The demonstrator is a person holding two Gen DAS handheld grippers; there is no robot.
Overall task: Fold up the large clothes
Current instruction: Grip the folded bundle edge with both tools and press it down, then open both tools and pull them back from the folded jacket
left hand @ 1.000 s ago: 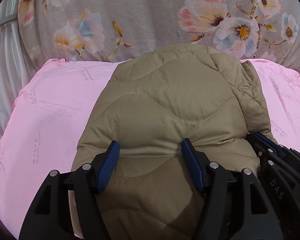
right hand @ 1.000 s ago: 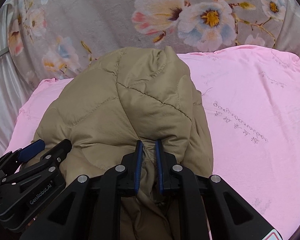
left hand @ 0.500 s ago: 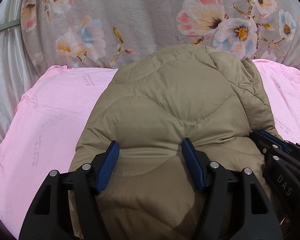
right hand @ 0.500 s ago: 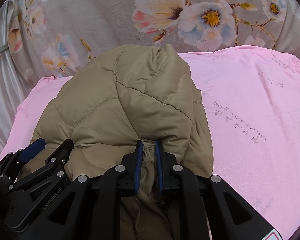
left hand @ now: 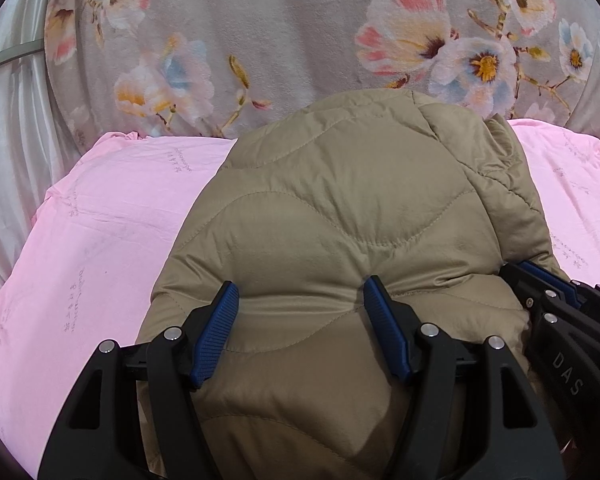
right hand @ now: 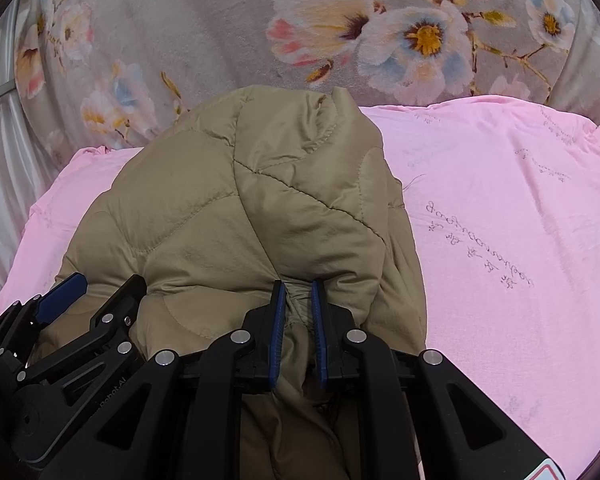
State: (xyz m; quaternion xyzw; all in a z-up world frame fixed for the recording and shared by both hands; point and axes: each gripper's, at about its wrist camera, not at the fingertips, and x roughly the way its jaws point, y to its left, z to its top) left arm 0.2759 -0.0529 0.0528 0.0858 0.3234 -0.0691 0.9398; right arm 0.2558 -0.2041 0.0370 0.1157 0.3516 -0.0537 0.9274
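A tan quilted puffer jacket (left hand: pixel 340 208) lies bunched on a pink sheet (left hand: pixel 100 232); it also shows in the right wrist view (right hand: pixel 260 208). My left gripper (left hand: pixel 300 300) is open, its blue pads pressed against a wide fold of the jacket on either side. My right gripper (right hand: pixel 298 288) is shut on a pinch of jacket fabric. Each gripper shows in the other's view: the right one at the right edge (left hand: pixel 548 292), the left one at the lower left (right hand: pixel 92 292).
A grey floral blanket (left hand: pixel 300 32) rises behind the jacket. A pale curtain (left hand: pixel 8 128) hangs at the left. The pink sheet (right hand: pixel 520 220) spreads to the right of the jacket.
The jacket and both grippers have shifted a little toward the floral blanket. The grips look unchanged.
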